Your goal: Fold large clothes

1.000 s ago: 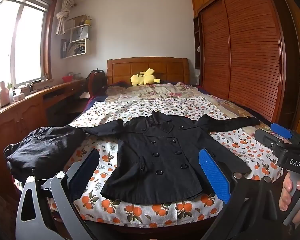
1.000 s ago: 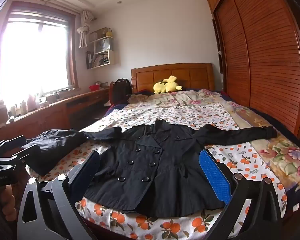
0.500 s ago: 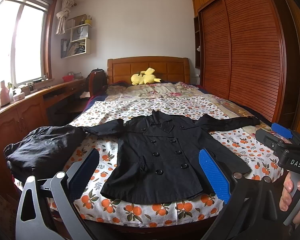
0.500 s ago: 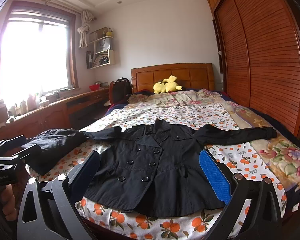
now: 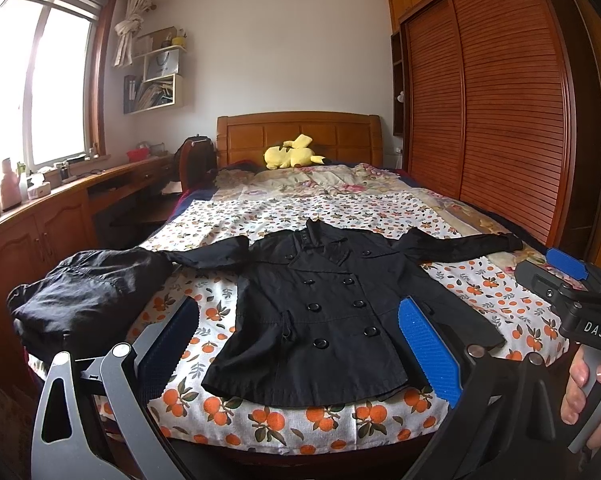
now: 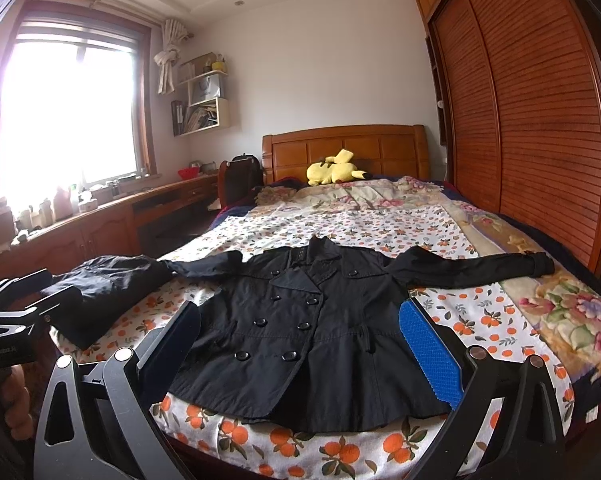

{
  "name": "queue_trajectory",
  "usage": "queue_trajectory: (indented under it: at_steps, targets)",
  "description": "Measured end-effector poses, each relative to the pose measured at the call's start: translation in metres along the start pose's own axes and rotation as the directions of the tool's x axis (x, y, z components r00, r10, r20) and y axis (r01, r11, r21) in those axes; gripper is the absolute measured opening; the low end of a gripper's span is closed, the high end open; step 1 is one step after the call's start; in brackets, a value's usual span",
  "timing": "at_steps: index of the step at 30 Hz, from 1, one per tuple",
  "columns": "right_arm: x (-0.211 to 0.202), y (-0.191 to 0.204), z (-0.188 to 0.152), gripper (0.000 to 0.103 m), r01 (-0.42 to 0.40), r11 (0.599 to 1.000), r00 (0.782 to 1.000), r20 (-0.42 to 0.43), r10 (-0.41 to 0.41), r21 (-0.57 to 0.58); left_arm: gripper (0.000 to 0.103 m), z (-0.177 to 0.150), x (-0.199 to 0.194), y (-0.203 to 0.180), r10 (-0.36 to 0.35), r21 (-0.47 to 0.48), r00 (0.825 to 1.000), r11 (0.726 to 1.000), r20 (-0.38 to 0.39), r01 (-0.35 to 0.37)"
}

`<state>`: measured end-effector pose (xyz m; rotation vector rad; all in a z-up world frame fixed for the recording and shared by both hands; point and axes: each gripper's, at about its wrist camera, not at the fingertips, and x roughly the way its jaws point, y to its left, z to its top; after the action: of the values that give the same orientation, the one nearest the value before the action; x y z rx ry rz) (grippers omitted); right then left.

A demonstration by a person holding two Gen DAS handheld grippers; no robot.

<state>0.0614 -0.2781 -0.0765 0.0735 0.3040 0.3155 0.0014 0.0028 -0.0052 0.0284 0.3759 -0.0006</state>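
Changes logged, my rig:
- Left wrist view: my right gripper [image 5: 568, 276] at the right edge sits slightly lower in frame than a second ago; my hand [image 5: 588, 384] on its handle likewise.
- Black coat [image 5: 324, 312]: a shade lower in frame, shape unaltered.
- Right wrist view: coat [image 6: 312, 336] drifted marginally down; my left gripper [image 6: 24, 300] at left edge barely shifted.

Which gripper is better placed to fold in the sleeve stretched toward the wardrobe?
Probably the right gripper: that sleeve lies on its side, while the left gripper is nearer the other sleeve. Both are open, off the coat.
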Motion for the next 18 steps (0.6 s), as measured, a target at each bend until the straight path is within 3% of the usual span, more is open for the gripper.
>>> queue_trajectory:
  at_steps: [18]
  targets:
    - [0.0003,0.0010,0.0011,0.097,0.000,1.000,1.000,-0.001,0.000,0.000,0.101,0.0003,0.0009,0.0014,0.000,0.000,1.000,1.000,-0.001,0.000]
